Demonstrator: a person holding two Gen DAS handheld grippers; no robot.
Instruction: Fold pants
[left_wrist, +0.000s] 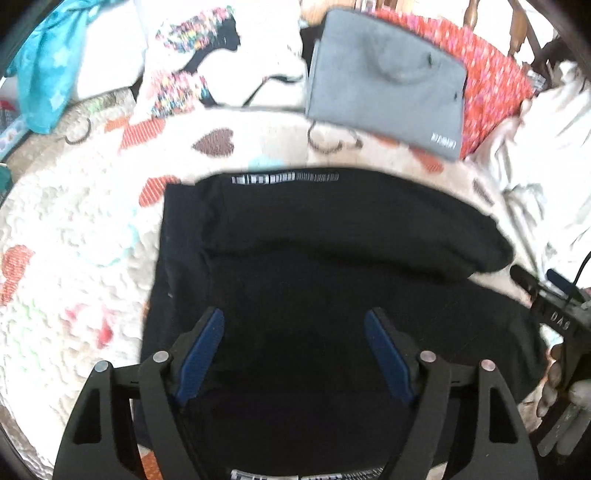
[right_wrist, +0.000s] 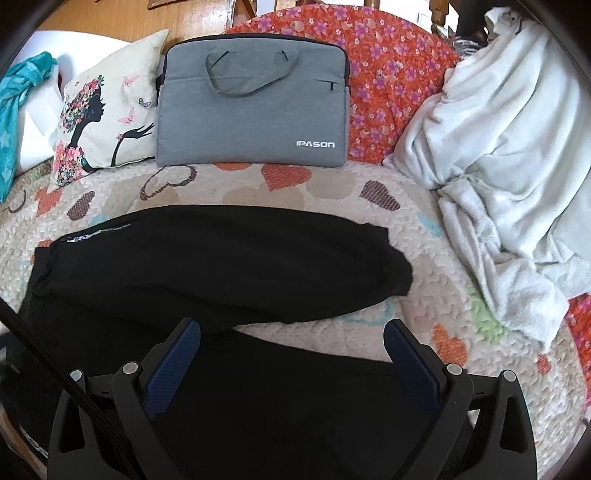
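Note:
Black pants (left_wrist: 314, 258) lie on a cream quilt with heart patterns (left_wrist: 74, 240). The legs spread apart to the right, the far leg (right_wrist: 240, 258) ending in a cuff, the near leg (right_wrist: 277, 387) under my right gripper. A white-printed waistband label (left_wrist: 284, 178) shows at the far left edge. My left gripper (left_wrist: 294, 325) is open and empty above the pants' waist area. My right gripper (right_wrist: 291, 332) is open and empty above the near leg; it also shows at the right edge of the left wrist view (left_wrist: 554, 317).
A grey IPASON laptop bag (right_wrist: 251, 107) lies beyond the pants. A printed cushion (right_wrist: 99, 114) is to its left, teal cloth (right_wrist: 14, 110) farther left. A white blanket (right_wrist: 509, 147) is heaped on the right over an orange floral cover (right_wrist: 391, 74).

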